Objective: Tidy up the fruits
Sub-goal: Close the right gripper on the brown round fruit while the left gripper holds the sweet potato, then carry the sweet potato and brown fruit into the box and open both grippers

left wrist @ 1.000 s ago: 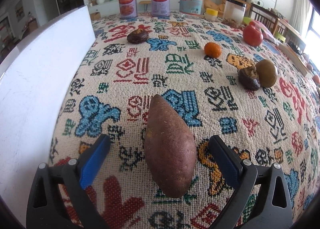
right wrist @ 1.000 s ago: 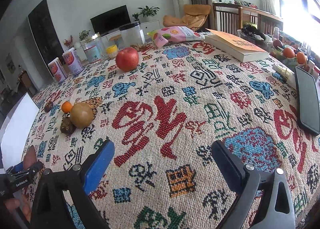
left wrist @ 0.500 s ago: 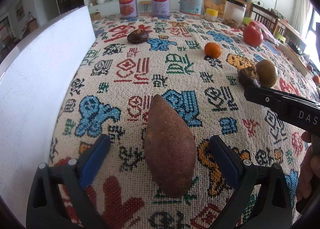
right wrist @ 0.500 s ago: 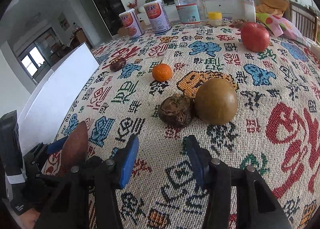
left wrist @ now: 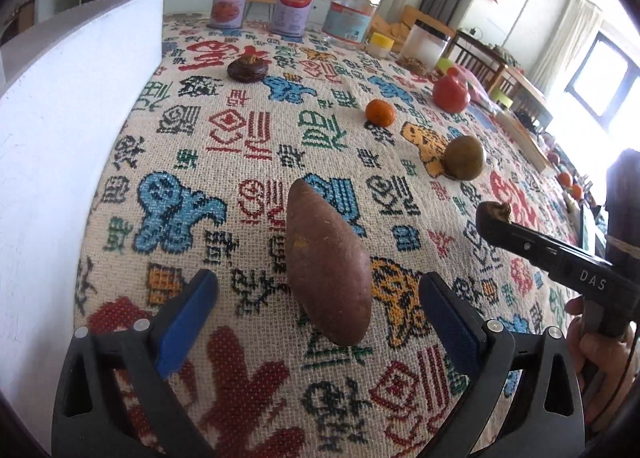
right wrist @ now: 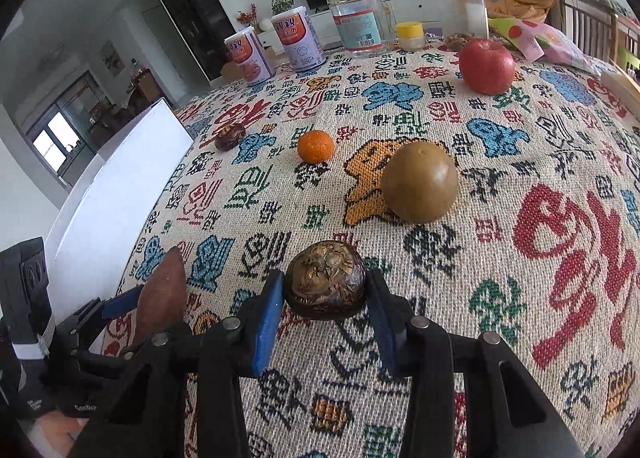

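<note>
Two grippers going at once here: my right gripper (right wrist: 326,310) is closing its blue pads onto the dark wrinkled fruit (right wrist: 325,285), which sits between them and looks touched on both sides, just off the round brown fruit (right wrist: 419,181). My left gripper (left wrist: 318,322) hangs wide apart around the sweet potato (left wrist: 326,268), not touching it. My worry is that the wrinkled shell is hard and rounded, so an off-center pinch might squirt it out across the patterned tablecloth (right wrist: 520,258), maybe bumping the mandarin (right wrist: 315,145).

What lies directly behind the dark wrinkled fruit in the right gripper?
Behind the dark wrinkled fruit lies patterned tablecloth, then the round brown-green fruit. The cloth beneath the dark fruit is hidden.
</note>
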Demonstrator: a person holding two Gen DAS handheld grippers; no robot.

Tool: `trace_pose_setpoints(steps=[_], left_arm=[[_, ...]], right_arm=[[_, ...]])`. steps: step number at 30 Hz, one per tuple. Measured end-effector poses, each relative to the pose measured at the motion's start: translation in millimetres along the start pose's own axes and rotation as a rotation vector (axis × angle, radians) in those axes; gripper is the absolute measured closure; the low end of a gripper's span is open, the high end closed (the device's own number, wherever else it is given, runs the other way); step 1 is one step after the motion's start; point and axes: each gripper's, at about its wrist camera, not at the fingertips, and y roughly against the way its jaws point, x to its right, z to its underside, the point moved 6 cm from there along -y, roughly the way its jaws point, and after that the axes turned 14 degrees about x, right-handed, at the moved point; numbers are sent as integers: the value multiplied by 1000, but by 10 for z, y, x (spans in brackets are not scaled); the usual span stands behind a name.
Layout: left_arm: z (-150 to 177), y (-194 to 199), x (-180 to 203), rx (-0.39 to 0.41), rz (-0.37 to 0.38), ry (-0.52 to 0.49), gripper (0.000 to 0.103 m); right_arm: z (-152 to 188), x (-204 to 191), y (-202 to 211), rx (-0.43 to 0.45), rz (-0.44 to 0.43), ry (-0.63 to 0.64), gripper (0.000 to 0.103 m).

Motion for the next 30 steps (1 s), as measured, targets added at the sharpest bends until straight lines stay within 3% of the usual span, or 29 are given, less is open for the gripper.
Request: trace_pose_setpoints(steps=[3,7,9,11,13,16,19,23,27,30], left_arm=[[-13,28,-45,5,-15,15,4],[-21,-84,55,-28,-117,-53,10],[-1,-91,130,-30,-146,-96,48],[5,-98,184,-20,-129,-100,62],[12,-75,164,-12,-125,-59,62],[23,114,147,-9,-50,76,62],[17,499,258,-6,56,140,62],[-88,1211,296,26,162,205,62],[-351,1976,89,126,179,274,62],[-593,2419,-295,225,112,333,62]], right_arm=[[239,99,336,33,23,7,61],[385,222,456,39,32,-54,61],[324,209,485,70,49,-23,61],[354,200,460,57,49,-19,61],[396,182,421,37,43,-18,61],[405,160,407,34,6,-36,61],[435,147,433,21,-109,-135,61],[449,-20,511,7,-170,-177,61],[401,-686,602,-29,-315,-167,61],[211,-1470,685,-40,-446,-78,61]])
